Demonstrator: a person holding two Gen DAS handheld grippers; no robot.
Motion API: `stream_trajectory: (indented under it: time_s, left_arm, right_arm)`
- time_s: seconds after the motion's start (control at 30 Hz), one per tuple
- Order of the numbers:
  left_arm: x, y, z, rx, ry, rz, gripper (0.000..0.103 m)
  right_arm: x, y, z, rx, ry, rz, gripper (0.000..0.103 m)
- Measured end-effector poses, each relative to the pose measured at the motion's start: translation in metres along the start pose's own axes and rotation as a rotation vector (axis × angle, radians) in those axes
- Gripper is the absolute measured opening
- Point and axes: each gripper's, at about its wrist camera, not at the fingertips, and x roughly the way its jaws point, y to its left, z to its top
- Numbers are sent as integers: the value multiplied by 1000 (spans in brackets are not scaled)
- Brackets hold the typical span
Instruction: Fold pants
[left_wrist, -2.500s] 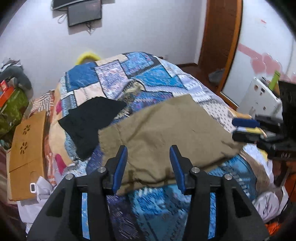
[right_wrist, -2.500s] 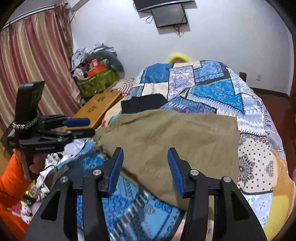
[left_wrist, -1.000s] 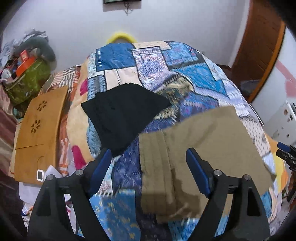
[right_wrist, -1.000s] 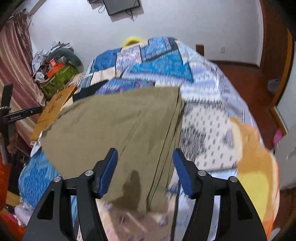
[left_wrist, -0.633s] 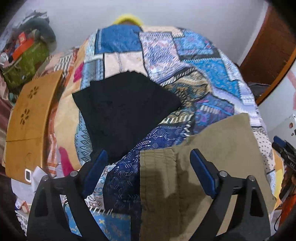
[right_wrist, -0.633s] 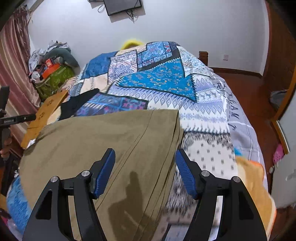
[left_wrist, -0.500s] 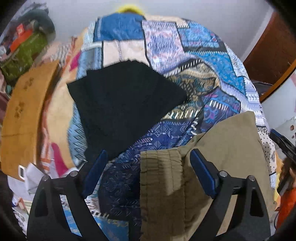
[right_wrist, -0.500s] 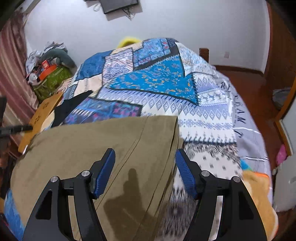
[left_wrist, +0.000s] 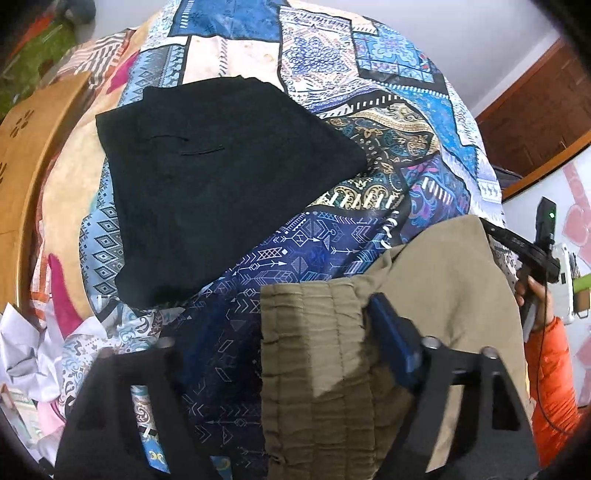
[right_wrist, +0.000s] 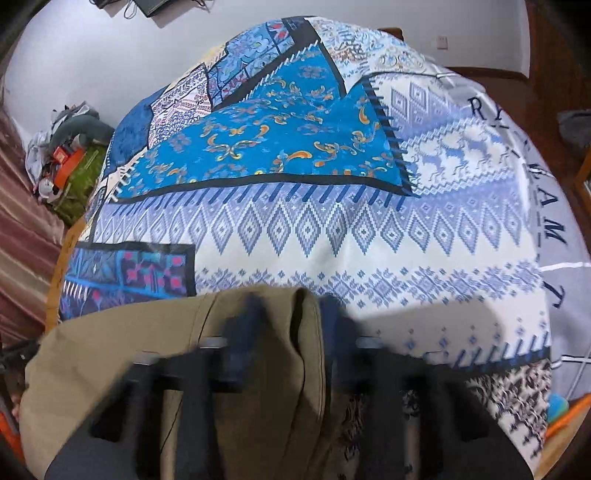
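Folded olive-khaki pants (left_wrist: 332, 369) lie near the front edge of a patchwork bedspread (left_wrist: 325, 62). In the left wrist view my left gripper (left_wrist: 273, 332) straddles their gathered waistband end, jaws wide apart, right finger (left_wrist: 391, 339) resting on the cloth. In the right wrist view my right gripper (right_wrist: 291, 321) is blurred, with a raised fold of the pants (right_wrist: 273, 369) between its narrowed fingers; contact is unclear. The right gripper (left_wrist: 517, 247) also shows at the pants' far end in the left wrist view.
Folded black pants (left_wrist: 214, 177) lie on the bed beyond the khaki pair. A wooden board (left_wrist: 26, 155) runs along the bed's left side. Clutter and a green bag (right_wrist: 74, 158) sit by the wall. White bedspread (right_wrist: 406, 240) stretches beyond the right gripper.
Both grippers dropped down onto the ends of the khaki pants. The right gripper's jaws narrowed around a fold of the cloth; the left stayed wide open.
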Motion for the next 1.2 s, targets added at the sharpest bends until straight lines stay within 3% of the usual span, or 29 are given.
stream_trajectory:
  time_s: [0.2, 0.43, 0.63, 0.77, 0.83, 0.97, 1.2]
  left_arm:
    - [-9, -11, -5, 92, -56, 137, 75]
    - [-32, -22, -1, 106, -88, 173, 75]
    - [-68, -36, 1, 142, -184, 172, 88]
    - [-79, -49, 0, 175, -219, 155, 92]
    - [-81, -56, -2, 191, -226, 148, 92]
    - [-74, -69, -4, 236, -221, 139, 92]
    - [-44, -73, -18, 265, -133, 123, 92]
  right_arm:
    - [5, 22, -5, -193, -2, -160, 11]
    - [-13, 32, 1, -219, 36, -236, 12]
    - [-76, 75, -11, -270, -72, -110, 23]
    - [-102, 116, -19, -278, -138, 1, 51]
    - [-107, 139, -23, -297, -145, 53, 57]
    - [-103, 176, -39, -328, -118, 145, 80]
    - [-58, 197, -75, -403, 64, 139, 81]
